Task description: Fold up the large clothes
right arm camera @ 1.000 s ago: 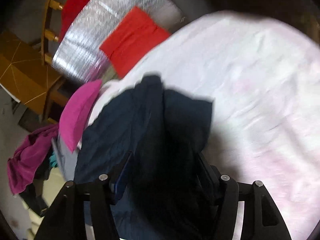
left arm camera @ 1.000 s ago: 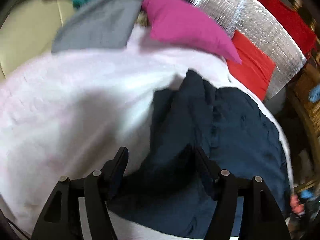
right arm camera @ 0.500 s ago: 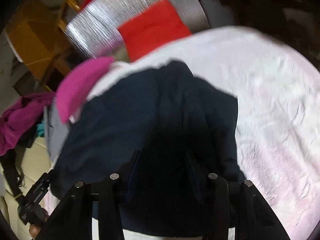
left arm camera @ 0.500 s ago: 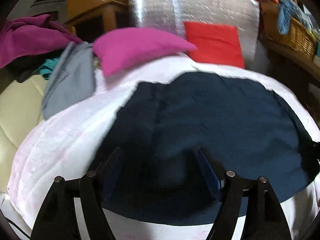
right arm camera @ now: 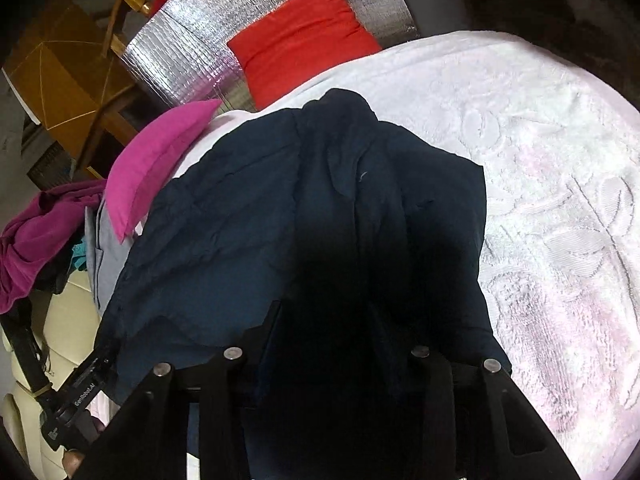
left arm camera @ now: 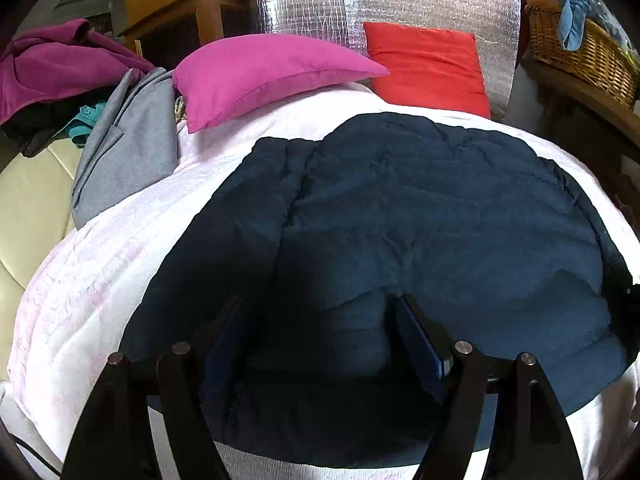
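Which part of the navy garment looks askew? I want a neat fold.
The navy garment is not flat: in the right wrist view, a thick bunched ridge runs up its middle toward the red cushion.

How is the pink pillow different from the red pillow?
The pink pillow lies flat at the top of the white blanket, while the red pillow leans up against the shiny silver mat. The pink pillow touches the grey garment; the red pillow does not. The pink one looks longer and pointier, the red one squarer. Both are plain, soft and lie beyond the navy garment.
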Action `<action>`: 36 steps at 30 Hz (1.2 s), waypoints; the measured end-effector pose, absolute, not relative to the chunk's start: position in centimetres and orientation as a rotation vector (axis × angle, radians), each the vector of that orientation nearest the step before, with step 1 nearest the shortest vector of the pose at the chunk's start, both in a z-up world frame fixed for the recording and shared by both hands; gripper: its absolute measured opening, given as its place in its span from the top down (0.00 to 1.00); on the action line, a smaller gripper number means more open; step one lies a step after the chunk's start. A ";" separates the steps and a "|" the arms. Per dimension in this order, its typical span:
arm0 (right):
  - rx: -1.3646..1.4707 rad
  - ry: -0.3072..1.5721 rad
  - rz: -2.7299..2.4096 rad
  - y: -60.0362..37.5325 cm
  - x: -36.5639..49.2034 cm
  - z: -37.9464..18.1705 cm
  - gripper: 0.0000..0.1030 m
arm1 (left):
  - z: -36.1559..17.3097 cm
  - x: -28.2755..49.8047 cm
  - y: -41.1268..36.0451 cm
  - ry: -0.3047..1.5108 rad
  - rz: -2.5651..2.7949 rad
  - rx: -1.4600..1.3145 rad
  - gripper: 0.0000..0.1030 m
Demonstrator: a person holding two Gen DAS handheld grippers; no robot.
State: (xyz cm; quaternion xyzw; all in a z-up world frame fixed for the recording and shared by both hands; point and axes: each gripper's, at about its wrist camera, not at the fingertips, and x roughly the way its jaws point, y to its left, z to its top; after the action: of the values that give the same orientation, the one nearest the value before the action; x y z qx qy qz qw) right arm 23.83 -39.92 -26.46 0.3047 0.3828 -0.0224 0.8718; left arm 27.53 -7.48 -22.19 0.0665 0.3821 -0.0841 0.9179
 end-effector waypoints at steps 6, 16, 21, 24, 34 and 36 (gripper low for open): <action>0.697 0.778 -0.014 -41.0 22.2 -26.8 0.56 | -22.6 27.6 -7.5 0.786 -0.156 0.152 0.20; 0.653 0.717 -0.017 -38.7 21.4 -24.5 0.32 | -21.9 26.9 -7.4 0.788 -0.123 0.161 0.17; 0.458 0.632 -0.078 -36.1 17.5 -20.2 0.31 | -18.0 23.3 -6.6 0.709 -0.057 0.219 0.17; 0.320 0.608 -0.107 -33.4 14.5 -17.0 0.25 | -14.4 20.8 -5.8 0.647 -0.048 0.208 0.14; 0.159 0.496 -0.181 -27.8 5.6 -7.0 0.16 | -2.3 9.4 -4.8 0.387 0.015 0.253 0.04; 0.149 0.470 -0.199 -26.9 3.5 -5.6 0.14 | -0.7 7.7 -4.3 0.380 -0.008 0.225 0.04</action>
State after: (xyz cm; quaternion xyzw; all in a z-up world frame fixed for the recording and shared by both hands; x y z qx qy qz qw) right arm 3.50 -26.89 -5.65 0.0736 0.2322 -0.0981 0.9649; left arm 7.65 -4.32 -0.73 0.1115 0.1884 -0.0041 0.9757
